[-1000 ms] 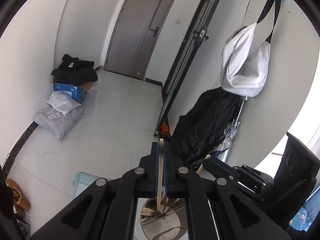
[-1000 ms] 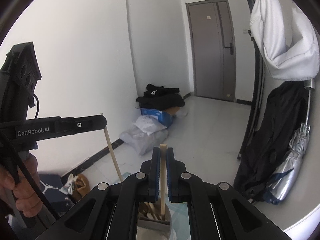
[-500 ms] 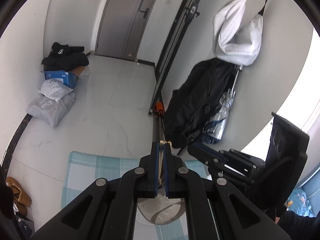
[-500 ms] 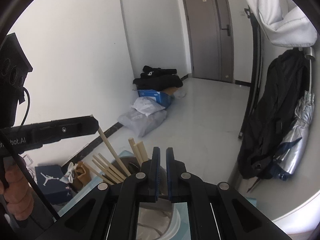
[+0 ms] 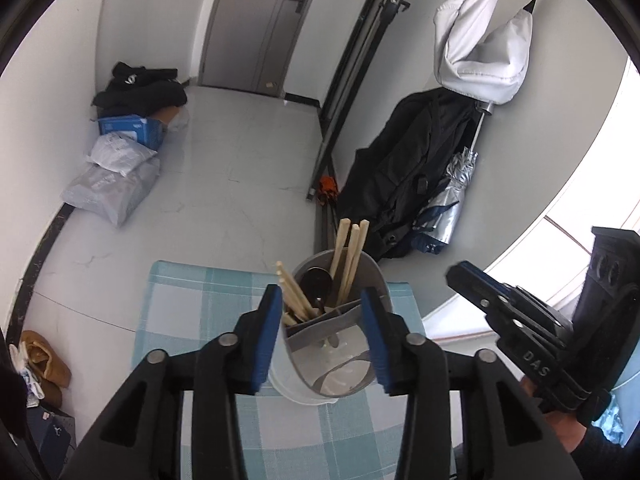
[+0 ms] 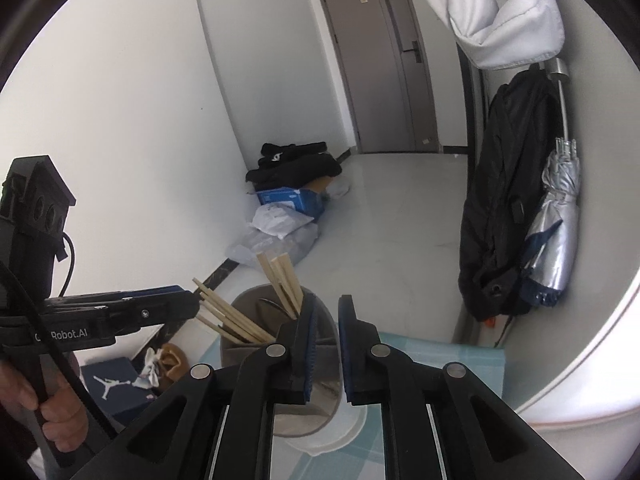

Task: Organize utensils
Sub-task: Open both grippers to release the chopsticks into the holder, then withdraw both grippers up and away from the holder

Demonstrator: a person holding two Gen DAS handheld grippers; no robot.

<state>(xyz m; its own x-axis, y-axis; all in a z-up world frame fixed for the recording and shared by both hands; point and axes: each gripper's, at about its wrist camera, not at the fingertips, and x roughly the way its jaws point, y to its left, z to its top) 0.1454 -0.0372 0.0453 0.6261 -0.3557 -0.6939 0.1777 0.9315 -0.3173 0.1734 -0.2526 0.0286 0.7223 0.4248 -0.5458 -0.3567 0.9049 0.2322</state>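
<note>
**Left wrist view and right wrist view: both grippers released above the utensil holder**

Left wrist view: the left gripper (image 5: 322, 332) has just been opening; its blue pads stand apart on either side of the grey utensil holder (image 5: 340, 364), touching nothing; no chopstick lies between them; the holder stands on a white dish on the blue checked cloth (image 5: 192, 312); wooden chopsticks (image 5: 347, 256) lean in its far compartments, 3 tips showing at the back and a further bundle at the left; a dark spoon sits among them; the right gripper (image 5: 460, 274) appears at the right edge, beside the holder, held by a hand.

Right wrist view: the right gripper (image 6: 325, 344) has just been opening; a narrow gap shows between its pads, nothing in it; the holder (image 6: 248, 308) lies directly below; chopsticks (image 6: 280, 276) stand inside; the left gripper (image 6: 192, 304) reaches in from the left, its tip near the chopstick bundle.
</note>
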